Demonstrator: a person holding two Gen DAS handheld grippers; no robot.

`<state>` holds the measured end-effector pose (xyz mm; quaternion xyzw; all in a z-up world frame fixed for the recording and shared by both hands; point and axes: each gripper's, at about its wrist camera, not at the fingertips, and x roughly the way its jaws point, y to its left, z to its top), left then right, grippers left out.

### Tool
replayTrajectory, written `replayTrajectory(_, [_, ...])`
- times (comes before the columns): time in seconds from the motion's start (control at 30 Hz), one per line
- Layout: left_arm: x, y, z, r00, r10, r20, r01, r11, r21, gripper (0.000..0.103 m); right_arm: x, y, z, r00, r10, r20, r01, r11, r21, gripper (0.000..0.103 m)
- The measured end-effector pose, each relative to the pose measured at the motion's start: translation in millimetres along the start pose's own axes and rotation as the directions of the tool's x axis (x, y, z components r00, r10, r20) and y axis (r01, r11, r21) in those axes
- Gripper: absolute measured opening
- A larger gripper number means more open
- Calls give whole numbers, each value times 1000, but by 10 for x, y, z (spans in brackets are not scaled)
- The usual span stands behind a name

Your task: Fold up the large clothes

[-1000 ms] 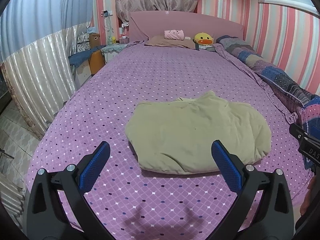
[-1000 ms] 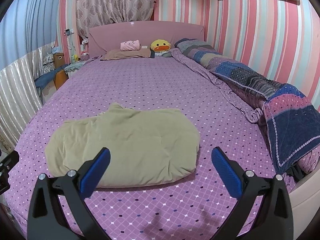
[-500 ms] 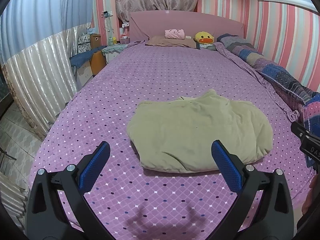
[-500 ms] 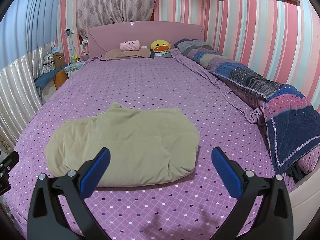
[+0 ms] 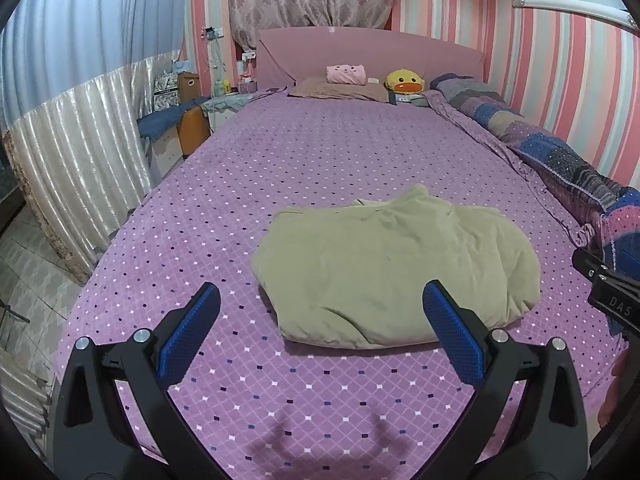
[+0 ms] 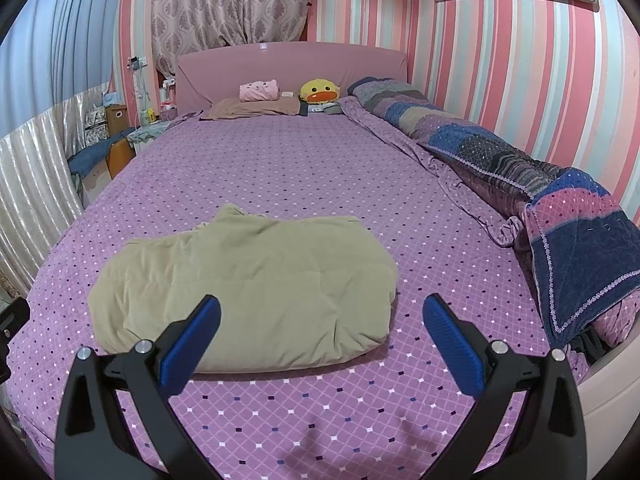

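Already the olive garment (image 5: 396,268) lies as a thick folded bundle on the purple bed (image 5: 280,168). Both the left gripper (image 5: 320,320) and right gripper (image 6: 320,322) hover spread wide, holding nothing. Judging the fold finished, only press puffy edges flat.
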<state>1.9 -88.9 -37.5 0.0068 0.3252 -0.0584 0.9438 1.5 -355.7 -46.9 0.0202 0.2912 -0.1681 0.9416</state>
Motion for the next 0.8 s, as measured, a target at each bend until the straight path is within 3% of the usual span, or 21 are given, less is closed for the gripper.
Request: replayTrajectory(0.8, [-39,-45,36,1000,19,7,-19,1000,24,100,12,-41,-28,1000,-5,0,5,1000,-1,101])
